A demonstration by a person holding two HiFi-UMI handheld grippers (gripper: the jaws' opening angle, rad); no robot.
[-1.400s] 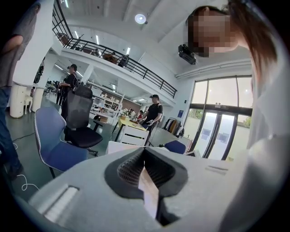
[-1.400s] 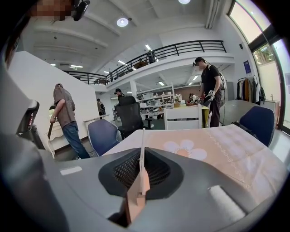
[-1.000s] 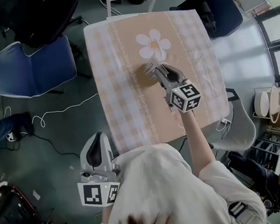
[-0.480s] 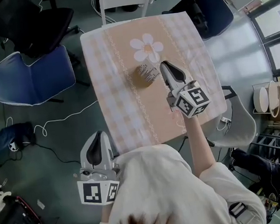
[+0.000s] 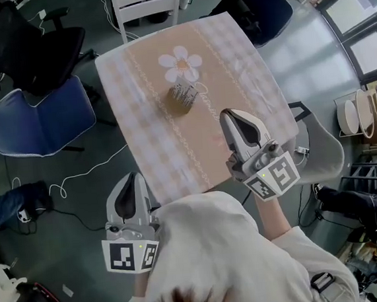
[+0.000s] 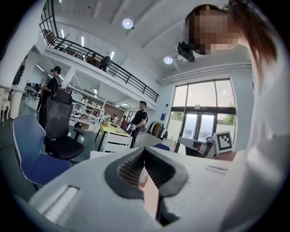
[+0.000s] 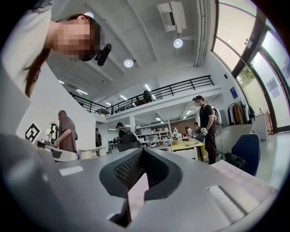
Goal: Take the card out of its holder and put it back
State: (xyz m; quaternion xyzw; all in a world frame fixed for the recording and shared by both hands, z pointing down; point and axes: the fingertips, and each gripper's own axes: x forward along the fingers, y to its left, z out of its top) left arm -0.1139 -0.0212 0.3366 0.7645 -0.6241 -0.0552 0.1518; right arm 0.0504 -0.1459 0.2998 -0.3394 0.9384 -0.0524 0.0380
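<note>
The card holder [image 5: 182,96], a small brown stand with pale cards upright in it, sits on the checked tablecloth [image 5: 150,151] just below a printed white flower. My right gripper [image 5: 234,115] hangs over the table's near right part, well back from the holder. Its jaws [image 7: 142,154] meet, and I see no card between them at the tip. My left gripper [image 5: 128,181] is off the table's near left edge, close to the person's body. Its jaws [image 6: 144,152] are shut on nothing.
A blue chair [image 5: 40,121] and a black office chair [image 5: 25,43] stand to the left of the table. A white chair [image 5: 144,2] and a dark blue one [image 5: 264,10] stand at the far side, a grey chair [image 5: 325,154] at the right. A white cable [image 5: 78,181] lies on the floor.
My right gripper has pulled back from the holder toward the person, and its jaws have closed. The left gripper has stayed where it was.
</note>
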